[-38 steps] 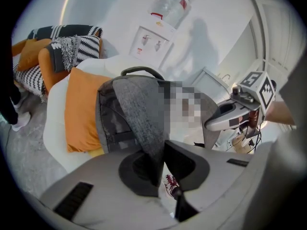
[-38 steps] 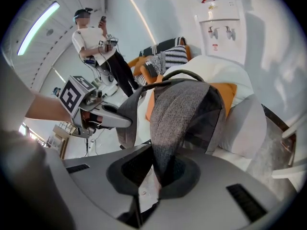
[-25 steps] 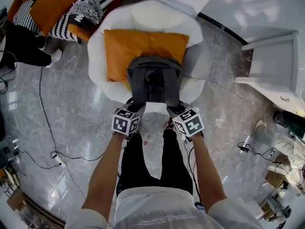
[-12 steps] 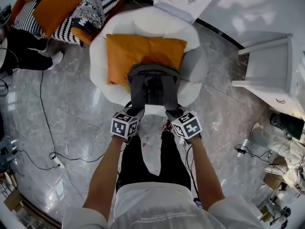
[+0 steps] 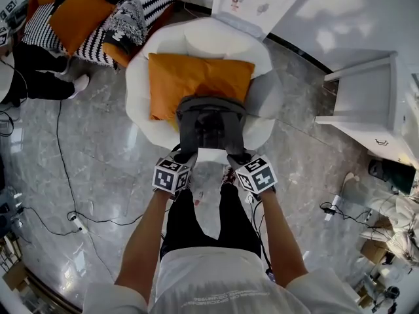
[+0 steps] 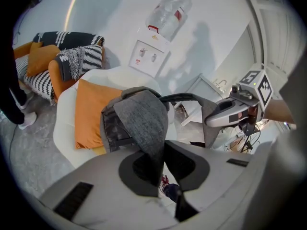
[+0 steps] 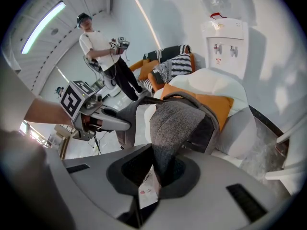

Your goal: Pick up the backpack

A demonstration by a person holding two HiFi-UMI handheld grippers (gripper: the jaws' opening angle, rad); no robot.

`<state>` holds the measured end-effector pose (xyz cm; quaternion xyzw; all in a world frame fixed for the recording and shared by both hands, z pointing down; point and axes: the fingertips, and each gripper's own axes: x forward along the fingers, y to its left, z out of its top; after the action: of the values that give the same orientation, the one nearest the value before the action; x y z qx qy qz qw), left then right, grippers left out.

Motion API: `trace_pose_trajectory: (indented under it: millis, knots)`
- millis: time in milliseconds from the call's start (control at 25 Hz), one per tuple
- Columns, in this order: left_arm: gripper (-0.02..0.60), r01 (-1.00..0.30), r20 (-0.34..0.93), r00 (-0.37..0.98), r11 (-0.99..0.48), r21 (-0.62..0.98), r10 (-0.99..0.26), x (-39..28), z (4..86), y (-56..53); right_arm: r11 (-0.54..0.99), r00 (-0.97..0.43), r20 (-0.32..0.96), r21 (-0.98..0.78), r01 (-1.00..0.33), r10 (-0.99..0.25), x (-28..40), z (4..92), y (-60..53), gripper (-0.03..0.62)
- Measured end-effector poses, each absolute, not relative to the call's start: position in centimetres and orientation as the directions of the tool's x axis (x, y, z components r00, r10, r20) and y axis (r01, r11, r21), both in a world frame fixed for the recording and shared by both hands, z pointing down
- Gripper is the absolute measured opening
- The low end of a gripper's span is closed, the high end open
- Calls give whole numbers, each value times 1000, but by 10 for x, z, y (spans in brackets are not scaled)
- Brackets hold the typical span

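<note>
A grey backpack [image 5: 211, 124] hangs over the front of a white round armchair [image 5: 144, 64], against an orange cushion [image 5: 190, 77]. My left gripper [image 5: 185, 154] is shut on the backpack's left shoulder strap [image 6: 144, 123], the fabric pinched between its jaws. My right gripper [image 5: 237, 156] is shut on the right shoulder strap [image 7: 172, 128]. In the left gripper view the backpack [image 6: 115, 128] hangs in front of the cushion [image 6: 88, 111], and the right gripper's body shows at the right. In the right gripper view the backpack [image 7: 211, 123] hangs before the armchair [image 7: 235, 128].
A striped sofa [image 5: 98, 12] with orange cushions stands at the top left. A water dispenser [image 5: 252, 2] is behind the armchair, and a white table [image 5: 366, 97] at the right. Cables [image 5: 62, 195] lie on the grey floor. Another person [image 7: 103, 51] stands in the right gripper view.
Both grippers have risen a little with the straps in them, lifting the backpack slightly against the cushion. The jaws stay as they were.
</note>
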<state>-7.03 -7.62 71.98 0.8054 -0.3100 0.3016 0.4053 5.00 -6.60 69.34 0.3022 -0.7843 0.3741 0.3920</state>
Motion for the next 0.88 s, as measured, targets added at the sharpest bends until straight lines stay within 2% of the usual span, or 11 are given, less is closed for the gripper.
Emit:
trace_pose_trajectory:
  millis: [880]
  knots:
    - [49,-751,734,623,-468,466,-270,-77,690,-69,530,-503,840,-339,-778,-201,49,658,-71,37]
